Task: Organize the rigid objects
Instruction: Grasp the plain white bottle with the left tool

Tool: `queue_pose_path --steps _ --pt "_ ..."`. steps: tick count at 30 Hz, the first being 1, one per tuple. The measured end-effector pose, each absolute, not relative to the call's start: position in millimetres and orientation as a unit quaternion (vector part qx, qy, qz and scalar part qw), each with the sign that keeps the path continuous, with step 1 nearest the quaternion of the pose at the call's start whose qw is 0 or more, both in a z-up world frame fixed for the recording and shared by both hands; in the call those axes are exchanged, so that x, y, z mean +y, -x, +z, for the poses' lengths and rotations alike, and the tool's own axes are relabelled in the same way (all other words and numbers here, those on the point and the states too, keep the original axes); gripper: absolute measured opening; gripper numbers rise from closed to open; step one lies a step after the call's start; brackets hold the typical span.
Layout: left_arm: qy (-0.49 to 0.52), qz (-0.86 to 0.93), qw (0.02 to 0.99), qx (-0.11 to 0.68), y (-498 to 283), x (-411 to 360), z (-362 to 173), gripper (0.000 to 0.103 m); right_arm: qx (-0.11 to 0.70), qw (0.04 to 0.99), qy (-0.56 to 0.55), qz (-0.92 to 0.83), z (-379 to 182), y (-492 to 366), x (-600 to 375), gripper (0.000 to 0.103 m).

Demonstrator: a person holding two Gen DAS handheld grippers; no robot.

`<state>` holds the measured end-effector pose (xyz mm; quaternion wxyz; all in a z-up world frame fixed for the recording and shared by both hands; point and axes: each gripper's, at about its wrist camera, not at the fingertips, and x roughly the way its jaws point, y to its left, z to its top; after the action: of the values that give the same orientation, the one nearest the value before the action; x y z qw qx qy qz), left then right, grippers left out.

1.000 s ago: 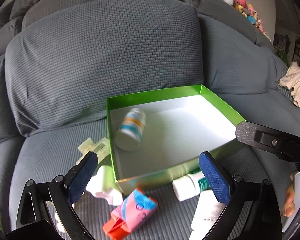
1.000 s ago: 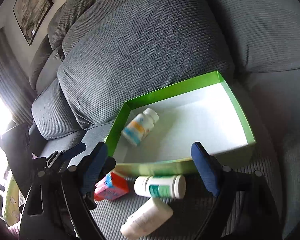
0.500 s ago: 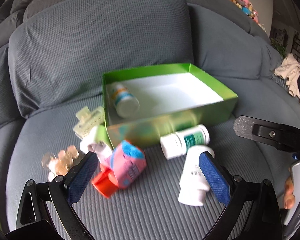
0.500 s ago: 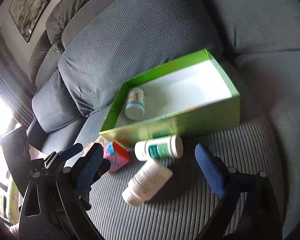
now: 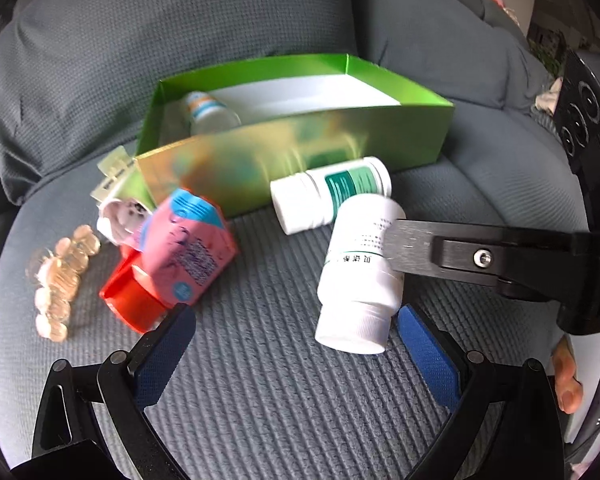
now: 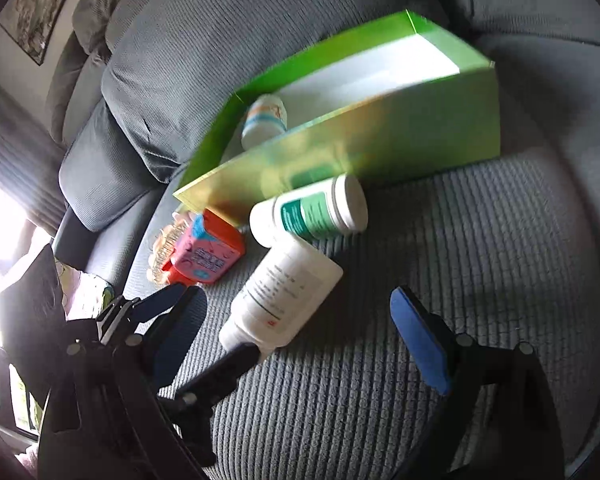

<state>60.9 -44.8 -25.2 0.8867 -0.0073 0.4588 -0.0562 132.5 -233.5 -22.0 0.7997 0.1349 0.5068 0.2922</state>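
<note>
With the fingers of the left gripper (image 5: 288, 354) and right gripper (image 6: 300, 334) apart and empty, the white bottle (image 5: 360, 272), lying on the sofa seat (image 5: 260, 400) near the green box (image 5: 300, 160), appears light, rigid and slippery: grasp its body crosswise.

A grey ribbed sofa seat (image 5: 260, 380) with plump grey back cushions (image 6: 204, 52) fills both views. A framed picture (image 6: 36, 24) hangs on the wall at upper left (its subject too blurred to read).
</note>
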Motion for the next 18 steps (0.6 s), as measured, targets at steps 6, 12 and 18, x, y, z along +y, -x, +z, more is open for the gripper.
queue_pose_path --steps 6,12,18 --pt "0.006 -0.067 0.883 0.465 -70.3 -52.3 -34.2 0.101 0.524 0.782 -0.154 0.302 -35.0 -141.4 -225.8 0.094" --pt "0.001 -0.084 0.884 0.459 -77.4 -58.9 -38.6 0.101 0.523 0.778 -0.150 0.315 -36.9 -144.6 -218.3 0.089" --pt "-0.003 -0.093 0.884 0.458 -82.7 -61.9 -42.6 0.078 0.524 0.773 -0.141 0.327 -40.6 -151.1 -209.1 0.067"
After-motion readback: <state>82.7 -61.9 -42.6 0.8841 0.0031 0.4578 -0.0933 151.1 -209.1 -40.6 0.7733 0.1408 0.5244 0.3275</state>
